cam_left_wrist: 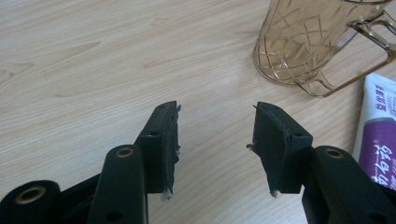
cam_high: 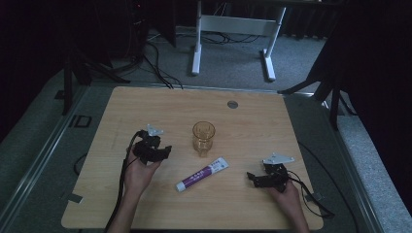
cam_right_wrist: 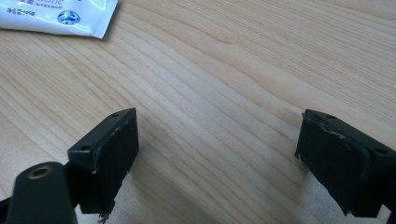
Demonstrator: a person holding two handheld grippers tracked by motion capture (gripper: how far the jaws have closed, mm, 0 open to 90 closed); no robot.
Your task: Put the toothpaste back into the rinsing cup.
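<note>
An amber plastic cup (cam_high: 203, 137) with a handle stands upright near the middle of the wooden table (cam_high: 145, 107). A white and purple toothpaste tube (cam_high: 202, 174) lies flat just in front of it. My left gripper (cam_high: 166, 149) is held left of the cup, open, nothing between its jaws. In the left gripper view the cup (cam_left_wrist: 303, 42) is at the upper right and the tube (cam_left_wrist: 379, 135) at the right edge, beyond the left gripper (cam_left_wrist: 215, 126). My right gripper (cam_high: 251, 177) rests right of the tube, open and empty. The right gripper view shows the tube's end (cam_right_wrist: 60, 17) beyond the right gripper (cam_right_wrist: 217, 133).
A round grey cable port (cam_high: 232, 104) sits in the table near its far edge. Cables trail from both grippers over the table's front. A white desk frame (cam_high: 233, 29) stands on the floor beyond the table.
</note>
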